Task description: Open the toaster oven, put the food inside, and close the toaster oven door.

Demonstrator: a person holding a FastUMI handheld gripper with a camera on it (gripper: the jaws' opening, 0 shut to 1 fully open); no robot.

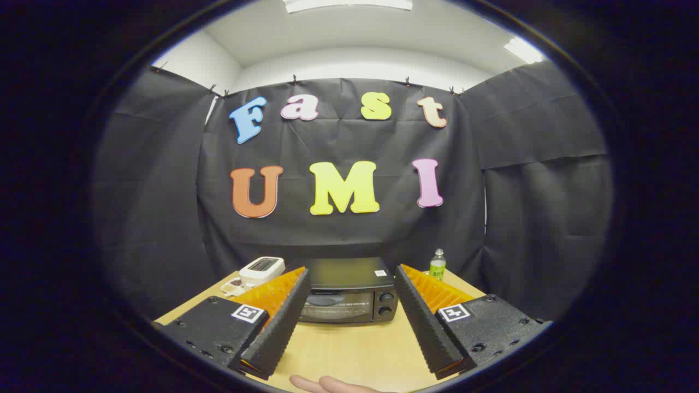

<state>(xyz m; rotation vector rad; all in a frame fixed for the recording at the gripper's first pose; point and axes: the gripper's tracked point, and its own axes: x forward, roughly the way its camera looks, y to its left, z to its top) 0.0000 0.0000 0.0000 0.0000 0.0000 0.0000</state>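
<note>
The black boxy metal toaster oven [347, 292] sat low in the centre of the frame on the pale wooden counter [349, 349], door closed. The gripper [349, 322] held its fingers wide and empty, well short of the oven. Opening it well probably meant reaching the handle at the door's top edge squarely.

The toaster oven [348, 292] is sitting upright on the wooden table [349, 349], a black box with a flat top bearing a small white sticker near its right rear corner. Its glass door is standing shut, facing the gripper [352, 292], whose fingers are spread wide apart with nothing between them. Two round knobs are stacked on the oven's right front panel. The oven is showing framed between the fingers, beyond their tips.
</note>
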